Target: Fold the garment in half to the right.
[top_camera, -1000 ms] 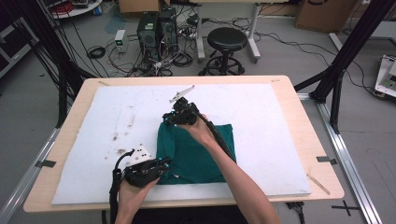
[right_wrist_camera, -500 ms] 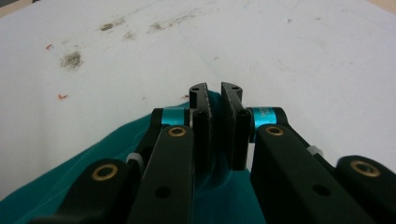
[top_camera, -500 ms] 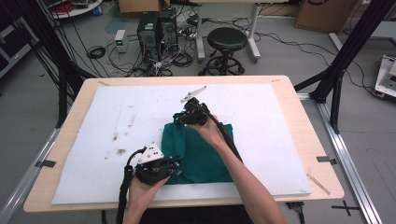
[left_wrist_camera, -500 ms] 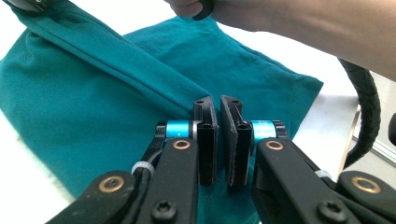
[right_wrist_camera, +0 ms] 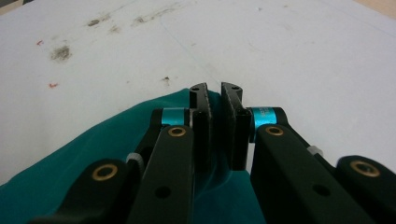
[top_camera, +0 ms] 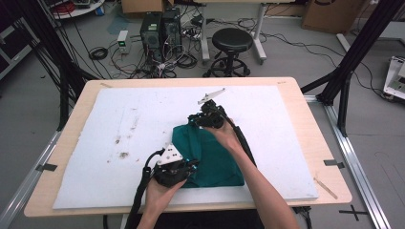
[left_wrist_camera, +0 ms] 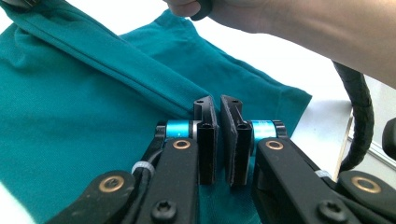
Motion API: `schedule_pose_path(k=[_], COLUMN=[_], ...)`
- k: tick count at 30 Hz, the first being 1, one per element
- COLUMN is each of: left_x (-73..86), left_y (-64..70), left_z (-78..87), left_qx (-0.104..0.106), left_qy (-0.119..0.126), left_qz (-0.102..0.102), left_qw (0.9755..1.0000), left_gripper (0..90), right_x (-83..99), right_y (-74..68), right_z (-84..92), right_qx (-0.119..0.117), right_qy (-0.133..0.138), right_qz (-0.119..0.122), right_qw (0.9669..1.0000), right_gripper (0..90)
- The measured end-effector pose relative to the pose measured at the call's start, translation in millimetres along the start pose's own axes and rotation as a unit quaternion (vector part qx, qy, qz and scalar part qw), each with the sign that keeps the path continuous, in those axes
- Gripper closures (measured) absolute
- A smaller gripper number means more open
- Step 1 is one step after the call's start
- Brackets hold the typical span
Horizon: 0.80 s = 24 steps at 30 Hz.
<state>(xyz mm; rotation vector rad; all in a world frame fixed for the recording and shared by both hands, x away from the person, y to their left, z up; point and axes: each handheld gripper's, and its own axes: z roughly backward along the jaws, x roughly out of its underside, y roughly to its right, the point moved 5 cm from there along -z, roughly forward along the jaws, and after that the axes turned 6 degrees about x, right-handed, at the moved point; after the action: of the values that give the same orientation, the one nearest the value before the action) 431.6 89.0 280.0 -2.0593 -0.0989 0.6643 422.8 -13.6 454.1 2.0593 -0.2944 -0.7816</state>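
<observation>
Both grippers shifted right since earlier frame, dragging shirt [top_camera: 210,157]. Left gripper [left_wrist_camera: 219,140], right gripper [right_wrist_camera: 219,130] each clenched on cloth. I fear fold slipping out, bunching at centre frame.

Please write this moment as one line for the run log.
left gripper: shut on cloth | right gripper: shut on cloth | cloth: teal, on white mat

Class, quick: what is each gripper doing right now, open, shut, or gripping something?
Left gripper: shut on a fold of the teal cloth.
Right gripper: shut on an edge of the teal cloth, lifting it off the white mat.
</observation>
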Motion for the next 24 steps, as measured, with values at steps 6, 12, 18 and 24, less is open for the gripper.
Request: schedule_pose_path(k=[6, 12, 18, 24], left_x=[-4.1, -6.6, -9.1, -12.6], left_y=[6.4, 11.1, 17.5, 24.7], left_z=[-12.2, -22.5, -33.9, -46.2], left_qx=[0.008, 0.013, 0.011, 0.011], left_qy=[0.004, 0.004, 0.002, -0.001], left_qz=[0.0, -0.002, -0.002, -0.007], left_qw=[1.0, 0.9999, 0.9999, 0.9999], left_gripper=[84.8, 84.8, 84.7, 84.7], right_x=[7.5, 12.9, 20.2, 28.2], right_y=[9.1, 14.3, 21.2, 28.2], right_z=[9.1, 17.3, 24.2, 32.1], right_qx=[0.004, 0.009, 0.017, 0.025], right_qy=[0.005, 0.008, 0.008, 0.008], right_qz=[-0.007, -0.011, -0.016, -0.021], right_qw=[1.0, 0.9999, 0.9997, 0.9994], right_gripper=[84.3, 84.3, 84.3, 84.3])
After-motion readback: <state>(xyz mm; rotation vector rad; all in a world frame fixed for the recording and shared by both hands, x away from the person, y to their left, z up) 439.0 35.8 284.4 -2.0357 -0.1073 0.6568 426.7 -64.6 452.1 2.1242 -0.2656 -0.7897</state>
